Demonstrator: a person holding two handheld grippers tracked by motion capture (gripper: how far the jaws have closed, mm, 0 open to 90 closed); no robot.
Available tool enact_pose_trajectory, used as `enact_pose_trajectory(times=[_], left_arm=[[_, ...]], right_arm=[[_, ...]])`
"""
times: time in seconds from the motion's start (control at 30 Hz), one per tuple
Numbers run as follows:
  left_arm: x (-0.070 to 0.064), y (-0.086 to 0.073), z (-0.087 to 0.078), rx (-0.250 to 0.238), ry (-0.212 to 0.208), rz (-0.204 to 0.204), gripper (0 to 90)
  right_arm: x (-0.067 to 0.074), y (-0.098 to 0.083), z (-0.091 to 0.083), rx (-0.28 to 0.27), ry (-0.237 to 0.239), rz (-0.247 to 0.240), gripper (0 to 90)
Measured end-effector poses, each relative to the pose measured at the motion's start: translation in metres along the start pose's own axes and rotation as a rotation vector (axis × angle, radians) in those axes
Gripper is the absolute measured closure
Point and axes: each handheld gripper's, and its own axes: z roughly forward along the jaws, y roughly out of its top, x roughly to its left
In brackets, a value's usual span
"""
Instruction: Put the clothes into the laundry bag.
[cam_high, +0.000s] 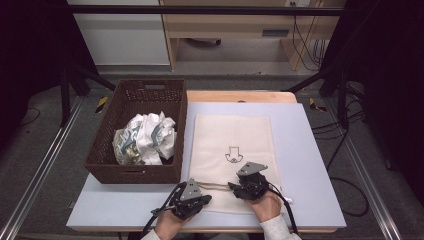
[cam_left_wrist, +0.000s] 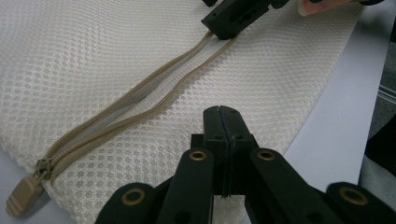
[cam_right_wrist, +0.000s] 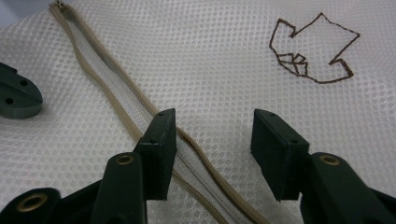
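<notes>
Now, table (cam_high: 310, 150): pale blue, bearing everything.
Basket (cam_high: 176, 107): brown, crumpled clothes inside, far left.
Mesh bag (cam_high: 232, 135): flat mid-table, tan zipper (cam_left_wrist: 140, 95) at the near edge.
Right gripper (cam_right_wrist: 212, 151): half open, one jaw on zipper.
Left gripper (cam_left_wrist: 223, 122): fully closed, empty, over mesh.

The laundry bag (cam_left_wrist: 116, 56) is showing cream mesh cloth, matt and dimpled, its zipper (cam_left_wrist: 140, 100) tan woven tape. The basket (cam_high: 136, 135) at ten o'clock is looking like dark woven wicker; the surface (cam_high: 315, 165) is appearing smooth, matt grey-blue.
</notes>
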Motion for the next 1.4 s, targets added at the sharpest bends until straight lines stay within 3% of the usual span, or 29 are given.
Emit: enact_pose_trajectory(times=[0.23,0.77,0.9,1.07,1.23,1.3,1.4], left_arm=[[0.0,0.0,0.0,0.001,0.001,0.001,88.7],[-0.002,0.004,-0.001,0.01,0.008,0.0,85.3],[0.0,0.014,-0.008,-0.017,0.025,0.01,81.3],[0.004,0.037,-0.015,-0.082,0.09,0.028,68.0],[0.01,0.056,0.002,-0.045,0.161,0.063,50.1],[0.013,0.058,0.013,-0.02,0.16,0.07,47.9],[0.019,0.056,0.028,0.017,0.143,0.048,48.9]], right_arm=[[0.003,-0.003,-0.002,0.002,0.035,-0.007,69.2],[0.001,-0.002,-0.003,0.013,0.029,0.016,86.3],[-0.001,0.002,-0.008,-0.011,0.032,0.02,86.6],[-0.005,0.007,-0.019,-0.065,0.036,0.029,86.8],[-0.009,0.011,-0.024,-0.098,0.033,0.033,86.9],[-0.009,0.012,-0.025,-0.105,0.035,0.038,87.0],[-0.009,0.012,-0.025,-0.111,0.033,0.04,87.2]])
